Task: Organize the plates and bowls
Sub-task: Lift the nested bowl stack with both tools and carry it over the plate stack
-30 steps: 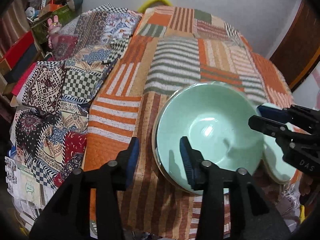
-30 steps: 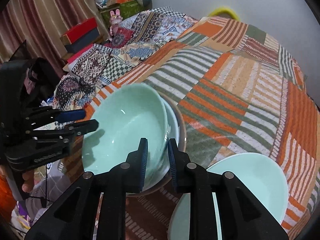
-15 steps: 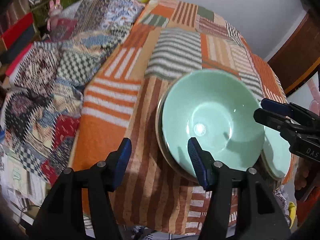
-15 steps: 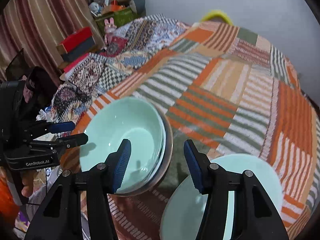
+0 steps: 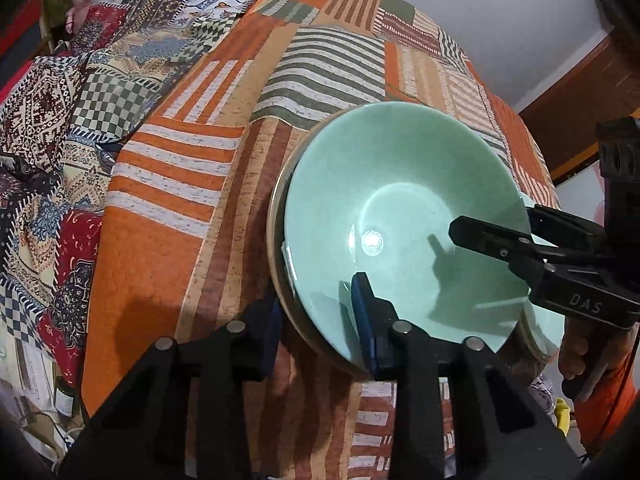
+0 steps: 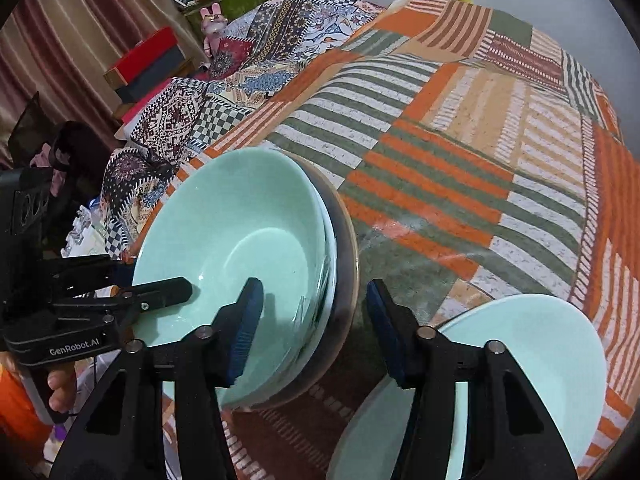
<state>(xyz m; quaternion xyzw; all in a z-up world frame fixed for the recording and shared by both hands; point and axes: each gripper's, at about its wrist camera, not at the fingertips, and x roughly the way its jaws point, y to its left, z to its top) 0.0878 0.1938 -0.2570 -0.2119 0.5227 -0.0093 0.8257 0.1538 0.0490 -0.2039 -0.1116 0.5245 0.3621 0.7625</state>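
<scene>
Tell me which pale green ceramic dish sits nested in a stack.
The deep pale green ceramic bowl, topmost inside the brown-rimmed dish. The other pale green dish lies alone on the striped patchwork quilt beside it.

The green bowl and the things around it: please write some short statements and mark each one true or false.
1. The green bowl sits on top of a stack, above a brown-rimmed dish. True.
2. The green bowl holds food. False: it is empty.
3. A pale green plate lies beside the stack. True.
4. The stack stands on bare wood. False: it stands on a striped patchwork cloth.
</scene>
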